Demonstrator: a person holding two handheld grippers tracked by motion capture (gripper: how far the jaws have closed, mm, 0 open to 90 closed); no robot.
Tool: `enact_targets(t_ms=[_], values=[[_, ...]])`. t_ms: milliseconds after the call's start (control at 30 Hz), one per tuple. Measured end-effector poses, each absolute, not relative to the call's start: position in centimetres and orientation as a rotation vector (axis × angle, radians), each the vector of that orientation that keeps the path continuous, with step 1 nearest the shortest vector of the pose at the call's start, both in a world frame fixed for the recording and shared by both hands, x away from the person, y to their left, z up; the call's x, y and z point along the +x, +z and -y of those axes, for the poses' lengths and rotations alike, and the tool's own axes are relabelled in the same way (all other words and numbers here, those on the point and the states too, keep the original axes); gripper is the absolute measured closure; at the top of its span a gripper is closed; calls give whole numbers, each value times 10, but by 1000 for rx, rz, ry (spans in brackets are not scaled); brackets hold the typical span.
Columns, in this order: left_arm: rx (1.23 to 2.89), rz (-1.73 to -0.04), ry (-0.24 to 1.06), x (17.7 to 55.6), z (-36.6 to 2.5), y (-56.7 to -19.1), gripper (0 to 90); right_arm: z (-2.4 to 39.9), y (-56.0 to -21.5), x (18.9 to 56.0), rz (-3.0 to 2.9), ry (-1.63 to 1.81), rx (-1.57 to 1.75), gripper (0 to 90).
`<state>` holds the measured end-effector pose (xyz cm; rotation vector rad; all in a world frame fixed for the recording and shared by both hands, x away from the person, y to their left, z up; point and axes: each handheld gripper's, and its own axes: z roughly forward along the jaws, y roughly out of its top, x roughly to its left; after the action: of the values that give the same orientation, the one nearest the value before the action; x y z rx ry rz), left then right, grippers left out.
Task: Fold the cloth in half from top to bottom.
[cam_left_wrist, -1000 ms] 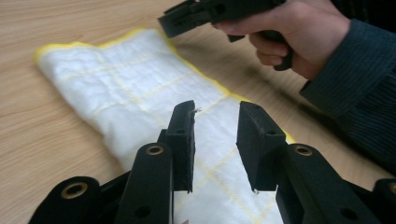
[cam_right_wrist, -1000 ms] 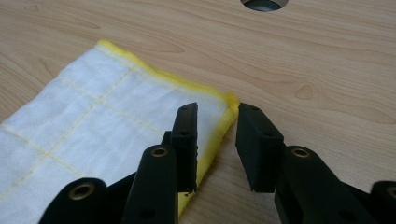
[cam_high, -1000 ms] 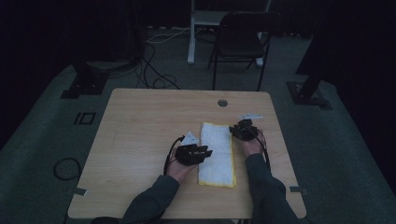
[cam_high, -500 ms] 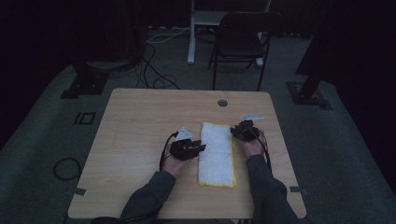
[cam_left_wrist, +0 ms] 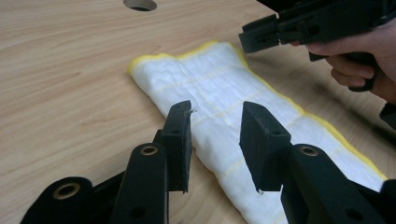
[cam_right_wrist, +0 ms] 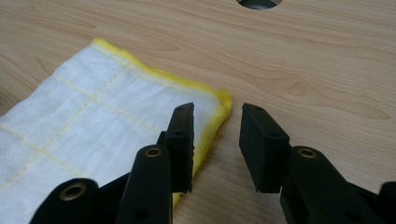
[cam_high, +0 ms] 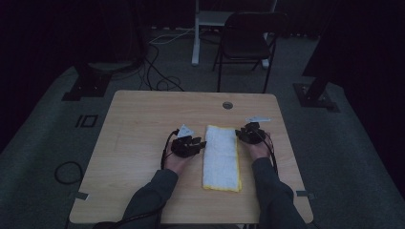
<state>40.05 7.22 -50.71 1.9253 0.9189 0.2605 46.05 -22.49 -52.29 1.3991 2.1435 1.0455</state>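
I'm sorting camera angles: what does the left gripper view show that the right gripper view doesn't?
Left gripper view: the other hand with its tongs beyond the folded white cloth, over its yellow-edged far side. Right gripper view: the cloth's yellow-hemmed corner just ahead of the open jaws. Both: the cloth, the wooden table and its round cable hole.
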Motion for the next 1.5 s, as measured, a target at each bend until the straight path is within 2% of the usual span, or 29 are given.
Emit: enact_targets(t_ms=[967, 1500], values=[[1908, -1020, 297, 447, -59, -520, 621, 217, -526, 465, -2158, 1064, 1404, 623], [1936, -1075, 314, 461, -42, -529, 599, 218, -530, 468, -2146, 1078, 1434, 613]])
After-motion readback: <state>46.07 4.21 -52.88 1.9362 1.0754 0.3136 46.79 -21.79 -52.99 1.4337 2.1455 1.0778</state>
